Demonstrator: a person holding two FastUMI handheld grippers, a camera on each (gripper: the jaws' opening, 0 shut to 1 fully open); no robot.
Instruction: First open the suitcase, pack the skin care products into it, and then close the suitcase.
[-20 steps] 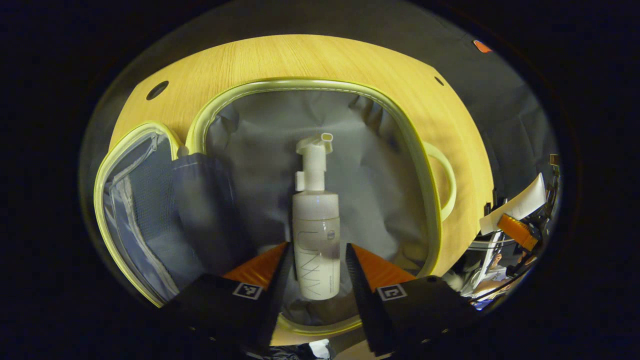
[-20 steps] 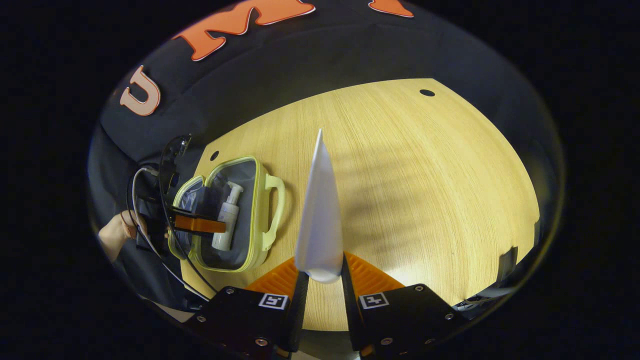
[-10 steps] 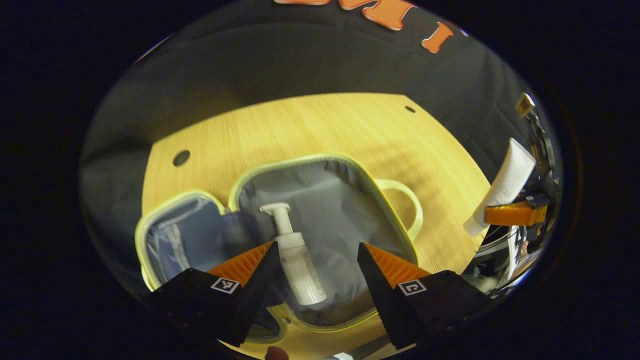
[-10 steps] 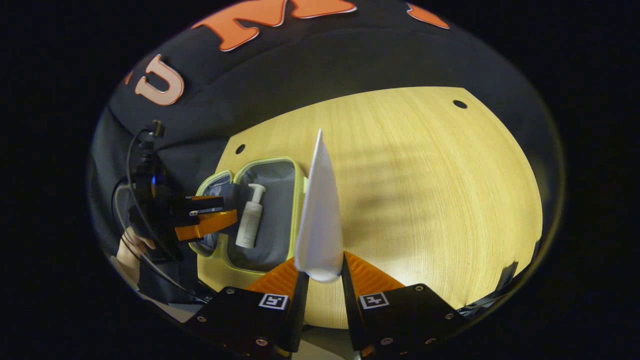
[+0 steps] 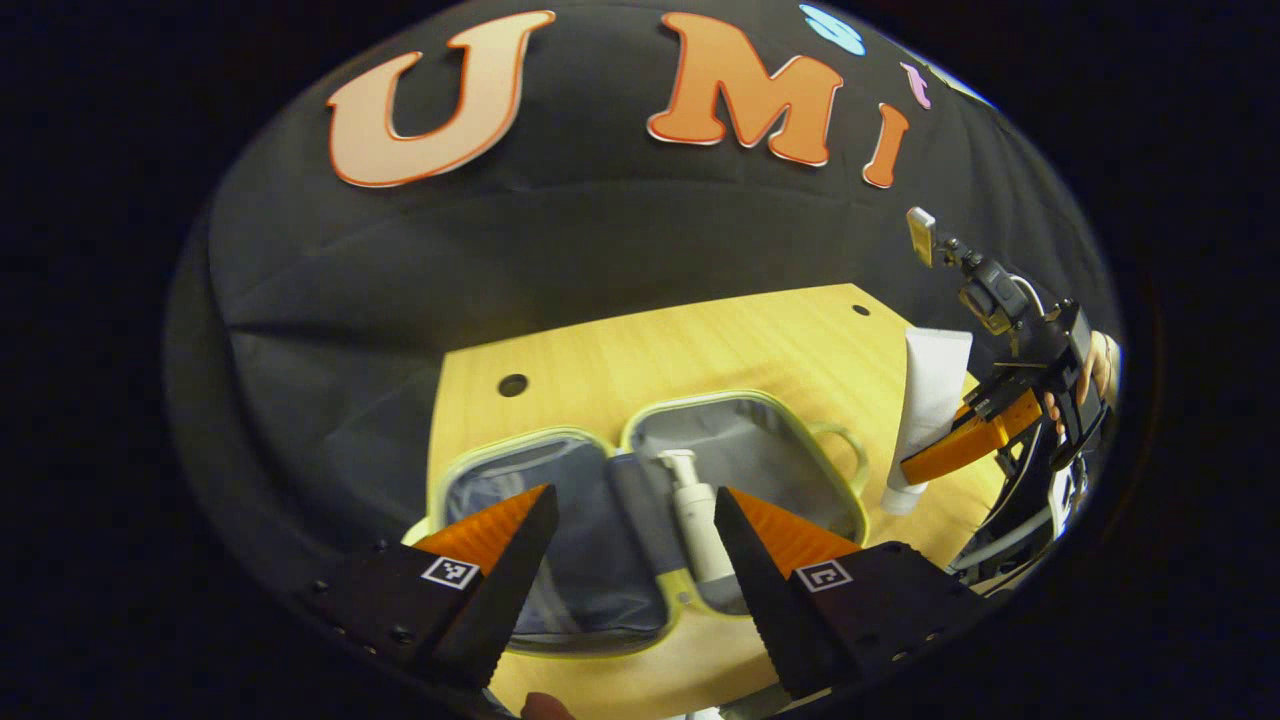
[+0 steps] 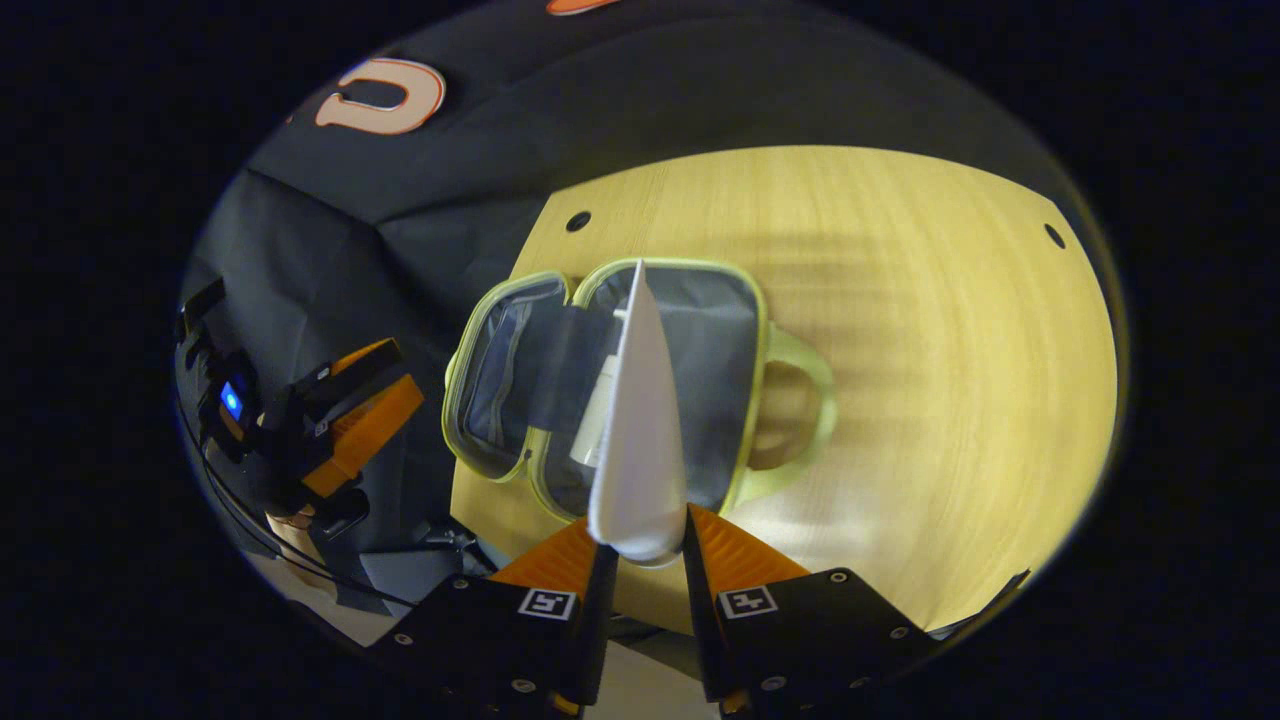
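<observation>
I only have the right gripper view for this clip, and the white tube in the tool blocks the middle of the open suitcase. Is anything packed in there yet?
Observer: Yes. The left gripper view shows a white pump bottle lying in the handle-side half of the suitcase.
Operator: Is the left tool holding anything?
Observer: No. The left tool is open, with nothing between its fingers.
Operator: Where on the tube is the grip?
Observer: The right tool pinches the white tube near its lower end, with the flat end pointing up.
</observation>
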